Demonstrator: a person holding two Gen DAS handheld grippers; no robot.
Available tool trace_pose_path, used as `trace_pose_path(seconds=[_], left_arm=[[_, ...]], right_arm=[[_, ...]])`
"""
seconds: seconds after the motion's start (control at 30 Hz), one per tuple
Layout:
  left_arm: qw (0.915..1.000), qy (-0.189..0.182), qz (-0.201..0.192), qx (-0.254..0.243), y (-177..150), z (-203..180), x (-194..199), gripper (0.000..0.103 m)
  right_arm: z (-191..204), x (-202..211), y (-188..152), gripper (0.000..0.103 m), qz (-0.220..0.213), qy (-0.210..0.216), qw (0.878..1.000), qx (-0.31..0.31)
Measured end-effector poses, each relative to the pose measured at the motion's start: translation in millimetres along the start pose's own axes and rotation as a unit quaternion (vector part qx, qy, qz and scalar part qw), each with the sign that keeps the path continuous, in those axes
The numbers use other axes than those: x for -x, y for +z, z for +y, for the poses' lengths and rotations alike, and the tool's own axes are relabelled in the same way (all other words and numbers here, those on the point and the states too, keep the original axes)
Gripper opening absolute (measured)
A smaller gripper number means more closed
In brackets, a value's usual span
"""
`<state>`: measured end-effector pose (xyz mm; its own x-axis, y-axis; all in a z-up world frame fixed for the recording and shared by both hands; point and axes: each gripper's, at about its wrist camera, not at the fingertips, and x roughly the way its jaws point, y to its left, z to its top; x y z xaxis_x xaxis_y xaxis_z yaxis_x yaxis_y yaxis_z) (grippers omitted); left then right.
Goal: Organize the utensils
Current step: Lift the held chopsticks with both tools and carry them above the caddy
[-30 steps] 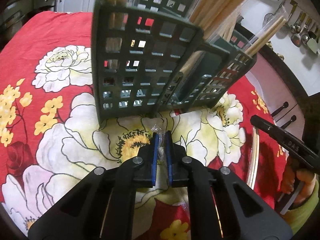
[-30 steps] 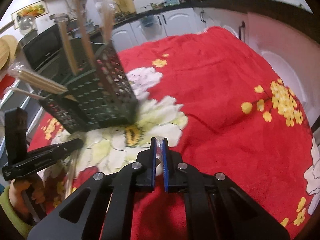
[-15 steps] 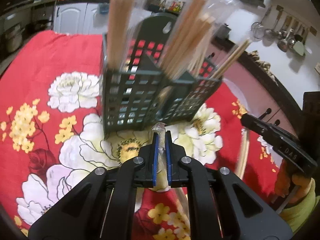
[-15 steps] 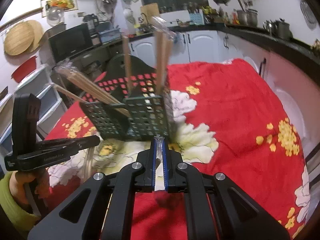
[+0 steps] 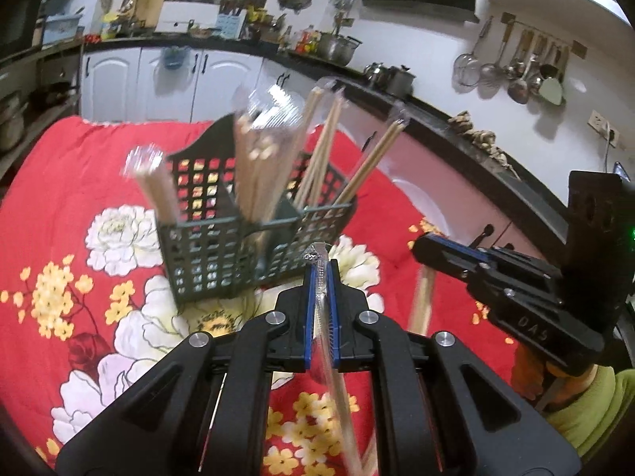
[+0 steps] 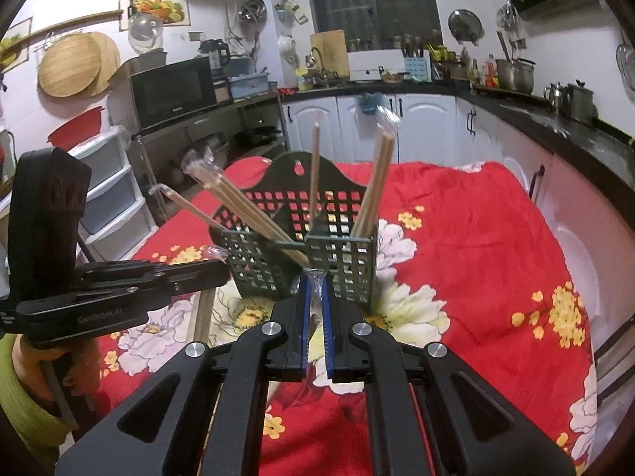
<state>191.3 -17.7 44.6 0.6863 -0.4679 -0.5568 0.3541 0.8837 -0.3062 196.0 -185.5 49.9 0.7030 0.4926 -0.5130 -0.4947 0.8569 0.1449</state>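
Observation:
A dark green lattice utensil holder (image 5: pixel 246 246) stands on the red floral cloth (image 5: pixel 59 182), with several plastic-wrapped wooden chopstick pairs (image 5: pixel 262 166) upright in its compartments. It also shows in the right wrist view (image 6: pixel 301 250). My left gripper (image 5: pixel 321 277) is shut on a wrapped chopstick pair (image 5: pixel 337 392), lifted in front of the holder. My right gripper (image 6: pixel 314 281) is shut on another wrapped chopstick pair (image 6: pixel 315 297), also raised just before the holder. Each gripper appears in the other's view, the right one (image 5: pixel 508 289) and the left one (image 6: pixel 119 289).
The table is covered by the red cloth (image 6: pixel 476 238). Kitchen counters with pots (image 6: pixel 516 75) run along the back and right. A microwave (image 6: pixel 174 91) and plastic drawers (image 6: pixel 107 186) stand at the left. Ladles hang on the wall (image 5: pixel 516 67).
Both grippers have lifted up and back from the table with their wrapped chopsticks, so the holder now looks smaller and farther. Both stay shut.

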Motion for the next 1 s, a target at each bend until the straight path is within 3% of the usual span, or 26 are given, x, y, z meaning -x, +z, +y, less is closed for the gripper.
trace_pose_path(seconds=[0.73,1.0], left_arm=[[0.9964,-0.012,-0.07,-0.048,51,-34,25,0.003],[0.9918,-0.009,-0.112,-0.061,77,-41,41,0.003]], right_arm=[[17,43,53,0.006,-0.089,-0.005,0.995,0.041],[12,55,76,0.006,-0.122,-0.01,0.992,0.038]])
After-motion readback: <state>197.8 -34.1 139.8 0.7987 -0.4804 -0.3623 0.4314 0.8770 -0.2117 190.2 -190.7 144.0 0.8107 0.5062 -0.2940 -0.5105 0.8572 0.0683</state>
